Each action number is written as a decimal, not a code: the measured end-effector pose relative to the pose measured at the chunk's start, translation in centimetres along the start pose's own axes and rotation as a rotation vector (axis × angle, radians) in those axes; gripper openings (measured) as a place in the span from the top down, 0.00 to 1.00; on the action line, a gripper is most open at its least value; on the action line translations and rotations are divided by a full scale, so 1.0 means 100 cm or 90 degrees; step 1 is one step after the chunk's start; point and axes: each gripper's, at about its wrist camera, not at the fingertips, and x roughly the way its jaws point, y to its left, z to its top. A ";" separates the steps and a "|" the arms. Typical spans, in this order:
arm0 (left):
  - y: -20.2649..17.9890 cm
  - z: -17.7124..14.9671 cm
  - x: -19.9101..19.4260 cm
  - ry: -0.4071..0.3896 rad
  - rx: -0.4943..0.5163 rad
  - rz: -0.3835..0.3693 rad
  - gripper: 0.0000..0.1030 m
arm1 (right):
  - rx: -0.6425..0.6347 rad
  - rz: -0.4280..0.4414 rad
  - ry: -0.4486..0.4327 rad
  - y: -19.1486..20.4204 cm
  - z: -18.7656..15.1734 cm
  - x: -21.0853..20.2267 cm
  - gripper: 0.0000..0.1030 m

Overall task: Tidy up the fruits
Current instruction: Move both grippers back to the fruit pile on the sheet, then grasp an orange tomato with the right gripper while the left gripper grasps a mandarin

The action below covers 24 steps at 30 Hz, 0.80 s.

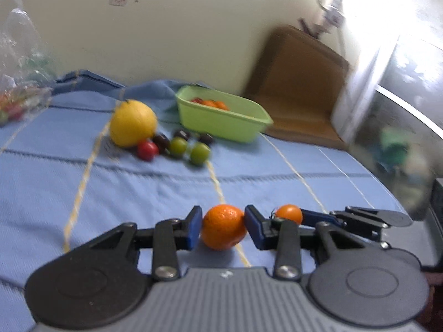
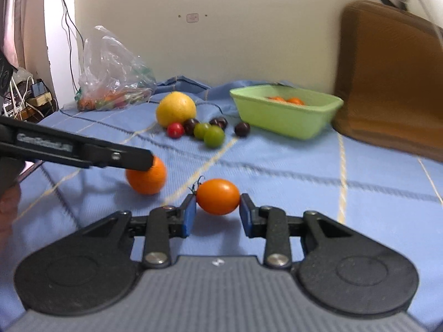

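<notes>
My left gripper [image 1: 223, 221] is shut on an orange mandarin [image 1: 223, 231], its blue pads pressing both sides, low over the blue cloth. In the right wrist view it reaches in from the left onto that mandarin [image 2: 146, 178]. My right gripper [image 2: 218, 207] is shut on a small orange tomato [image 2: 218, 195], which shows just right of the mandarin as the tomato [image 1: 288, 213]. A green basin [image 2: 282, 119] at the back holds a few orange fruits. In front of it lie a big yellow citrus [image 2: 175, 108], a red tomato [image 2: 175, 130], green fruits [image 2: 213, 137] and dark ones.
A clear plastic bag [image 2: 110, 77] with more produce sits at the back left. A brown cushion [image 2: 393, 77] leans against the wall on the right. Cables and a power strip [image 2: 36, 94] lie past the table's left edge. Bare blue cloth [image 2: 304, 193] spreads around both grippers.
</notes>
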 end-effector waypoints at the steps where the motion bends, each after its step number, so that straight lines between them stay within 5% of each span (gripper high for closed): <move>1: -0.004 -0.004 -0.002 0.004 0.005 -0.007 0.67 | 0.005 -0.004 0.000 -0.002 -0.005 -0.007 0.64; 13: -0.050 -0.034 -0.020 -0.014 0.080 -0.001 0.71 | 0.044 -0.023 -0.003 -0.006 -0.040 -0.047 0.63; 19: -0.058 -0.036 -0.025 -0.021 0.110 0.026 0.64 | 0.035 -0.020 -0.010 -0.004 -0.044 -0.050 0.54; 21: -0.060 -0.037 -0.028 -0.025 0.122 0.026 0.49 | 0.039 -0.017 -0.011 -0.005 -0.045 -0.052 0.51; 24: -0.066 -0.042 -0.027 -0.019 0.148 0.029 0.47 | 0.040 -0.018 -0.012 -0.005 -0.046 -0.053 0.50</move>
